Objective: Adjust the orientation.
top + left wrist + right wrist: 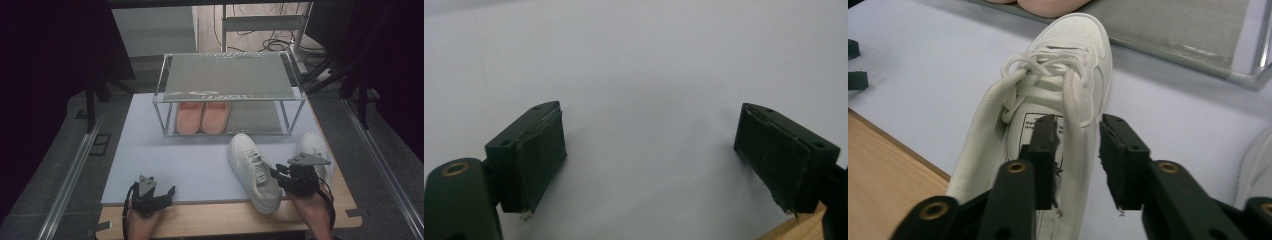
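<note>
At the near edge of the bench (pixel 225 220), the left gripper (pixel 649 150) rests with its fingers wide and nothing between them, likely waiting its turn. Near the right front corner, the right gripper (pixel 1078 165) has one finger inside the white shoe (pixel 1058 100) and one outside its side wall. The gap is narrow, and the fingers do not seem to press the wall yet. It looks ready to pinch and lift. A second white shoe (pixel 316 147) sits just beside it. Farther back stands the shoe rack (pixel 230 75), with pink slippers (pixel 202 117) on its low shelf.
</note>
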Action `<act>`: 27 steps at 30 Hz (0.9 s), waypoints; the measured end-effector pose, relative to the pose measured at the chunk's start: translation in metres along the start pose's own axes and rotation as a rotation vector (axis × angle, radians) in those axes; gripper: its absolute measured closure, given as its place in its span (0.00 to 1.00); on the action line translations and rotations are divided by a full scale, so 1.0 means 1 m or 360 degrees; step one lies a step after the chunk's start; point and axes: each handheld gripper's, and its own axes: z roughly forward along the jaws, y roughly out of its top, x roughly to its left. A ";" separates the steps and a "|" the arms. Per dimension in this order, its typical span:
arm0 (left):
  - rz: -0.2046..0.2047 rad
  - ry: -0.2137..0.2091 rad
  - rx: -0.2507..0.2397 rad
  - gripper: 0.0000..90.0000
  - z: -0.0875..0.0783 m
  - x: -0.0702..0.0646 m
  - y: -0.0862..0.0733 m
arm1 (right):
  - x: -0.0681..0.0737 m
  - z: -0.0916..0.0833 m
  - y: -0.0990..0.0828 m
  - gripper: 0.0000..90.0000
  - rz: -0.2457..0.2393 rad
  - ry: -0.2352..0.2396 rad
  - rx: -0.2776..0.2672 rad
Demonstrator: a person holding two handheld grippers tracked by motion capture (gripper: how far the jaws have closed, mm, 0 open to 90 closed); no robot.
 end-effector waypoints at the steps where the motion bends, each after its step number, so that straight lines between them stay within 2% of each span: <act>1: 0.0000 0.0000 0.0000 0.14 0.000 0.000 0.000 | -0.001 0.003 0.001 0.69 -0.0002 0.0013 0.0022; 3: 0.0000 0.0000 0.0000 0.14 0.000 0.000 0.000 | -0.002 0.008 0.002 0.65 0.0000 0.0004 0.0034; 6: 0.0000 0.0000 0.0000 0.14 0.000 0.000 0.000 | -0.002 0.016 0.004 0.66 -0.0013 -0.0036 0.0074; 9: -0.0004 0.0000 -0.0004 0.14 0.000 0.000 0.000 | -0.003 0.023 0.005 0.71 -0.0021 -0.0031 0.0104; 11: -0.0005 0.0000 -0.0004 0.14 0.000 0.000 0.000 | -0.004 0.026 0.005 0.77 0.0003 0.0013 0.0098; 15: -0.0005 0.0000 -0.0004 0.14 0.000 0.000 0.000 | -0.004 0.027 0.006 0.85 0.0029 0.0008 0.0116; 20: 0.0000 0.0000 0.0000 0.14 0.000 0.000 0.000 | -0.013 0.026 0.006 0.88 0.0214 0.0147 0.0132; 22: 0.0000 0.0000 0.0000 0.14 0.000 0.000 0.000 | -0.015 0.026 0.004 0.88 0.0283 0.0204 0.0115; 25: 0.0000 0.0000 0.0000 0.14 0.000 0.000 0.000 | -0.018 0.026 0.002 0.88 0.0379 0.0268 0.0099; 27: 0.0000 -0.0001 0.0000 0.14 0.000 0.000 0.000 | -0.018 0.026 0.002 0.88 0.0415 0.0309 0.0087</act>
